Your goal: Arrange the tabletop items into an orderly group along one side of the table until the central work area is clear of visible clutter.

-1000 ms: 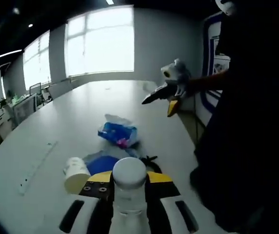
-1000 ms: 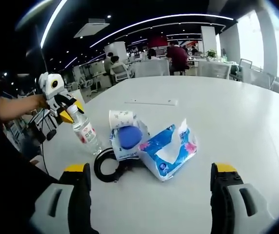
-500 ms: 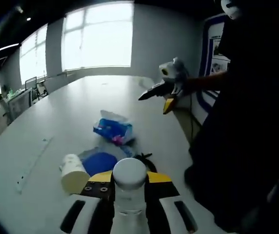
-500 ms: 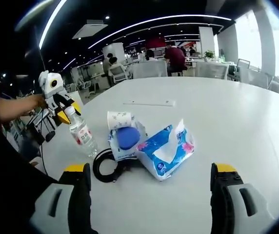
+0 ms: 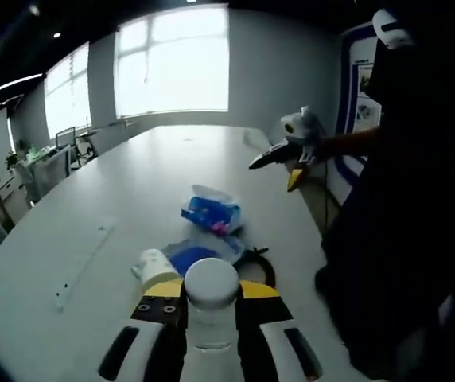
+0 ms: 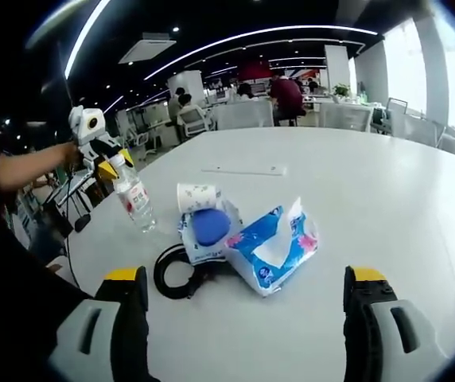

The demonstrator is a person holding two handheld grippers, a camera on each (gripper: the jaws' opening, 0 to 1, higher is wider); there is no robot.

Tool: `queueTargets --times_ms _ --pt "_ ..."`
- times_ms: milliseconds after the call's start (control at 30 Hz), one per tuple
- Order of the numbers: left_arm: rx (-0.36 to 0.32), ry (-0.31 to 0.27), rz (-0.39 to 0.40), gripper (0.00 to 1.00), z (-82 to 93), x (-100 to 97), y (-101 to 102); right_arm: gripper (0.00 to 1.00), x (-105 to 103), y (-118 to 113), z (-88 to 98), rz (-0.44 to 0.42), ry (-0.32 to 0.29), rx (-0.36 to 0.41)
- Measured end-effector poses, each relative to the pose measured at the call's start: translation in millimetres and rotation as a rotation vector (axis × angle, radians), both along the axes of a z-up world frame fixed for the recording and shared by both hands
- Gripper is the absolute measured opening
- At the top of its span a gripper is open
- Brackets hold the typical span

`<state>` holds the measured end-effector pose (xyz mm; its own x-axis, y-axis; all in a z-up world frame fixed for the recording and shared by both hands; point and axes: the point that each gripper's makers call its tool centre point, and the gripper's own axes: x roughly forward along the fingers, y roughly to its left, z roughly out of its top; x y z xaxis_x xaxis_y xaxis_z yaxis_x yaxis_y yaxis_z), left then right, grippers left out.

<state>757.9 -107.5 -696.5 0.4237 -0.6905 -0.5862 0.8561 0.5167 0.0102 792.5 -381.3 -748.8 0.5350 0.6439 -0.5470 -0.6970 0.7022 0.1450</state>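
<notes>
Open-plan office space lies behind a long white table, with bright windows at one end in the left gripper view and desks and seated people at the other in the right gripper view. Near the table's edge on the person's side lies a small cluster: a blue tissue pack with a white sheet sticking up, touching a clear bag with a blue round thing inside; a white paper cup on its side just behind that, and a coiled black cable in front. A flat white strip lies well apart, toward mid-table. The left gripper is clamped on the neck of a clear water bottle, tilted, held over the table's edge. The right gripper hovers above the table before the cluster, jaws wide apart, holding nothing.
</notes>
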Motion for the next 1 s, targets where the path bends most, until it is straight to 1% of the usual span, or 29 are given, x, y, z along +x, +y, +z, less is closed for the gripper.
queueTargets --times_ms 67,167,233,300,467,567,733,900,1000 --pt "0.006 -0.003 0.006 0.19 2.1 1.9 4 0.99 1 1 1.7 0.0 -0.005 -0.001" --pt "0.012 -0.002 0.043 0.19 4.3 10.2 22 0.99 2 1 2.5 0.001 -0.007 -0.003" --pt "0.016 -0.006 0.048 0.19 5.1 12.9 29 0.99 1 1 3.0 -0.002 -0.007 -0.005" --pt "0.021 -0.005 0.059 0.19 5.0 19.1 42 0.99 0 1 2.9 -0.005 -0.006 -0.008" --pt "0.022 0.0 0.072 0.19 3.3 31.0 58 0.99 -2 0 3.6 -0.025 -0.007 -0.012" --pt "0.016 0.004 0.072 0.19 1.3 36.5 64 0.99 -3 1 4.3 -0.034 -0.007 -0.01" --pt "0.033 -0.004 0.046 0.19 -3.2 44.2 72 0.99 -6 6 5.6 -0.044 -0.002 -0.005" --pt "0.036 0.012 0.044 0.19 -8.6 51.6 83 0.99 -8 8 4.7 -0.055 0.003 -0.006" --pt "0.06 0.012 0.031 0.19 -13.3 56.1 91 0.99 -8 8 3.9 -0.064 0.005 -0.009"
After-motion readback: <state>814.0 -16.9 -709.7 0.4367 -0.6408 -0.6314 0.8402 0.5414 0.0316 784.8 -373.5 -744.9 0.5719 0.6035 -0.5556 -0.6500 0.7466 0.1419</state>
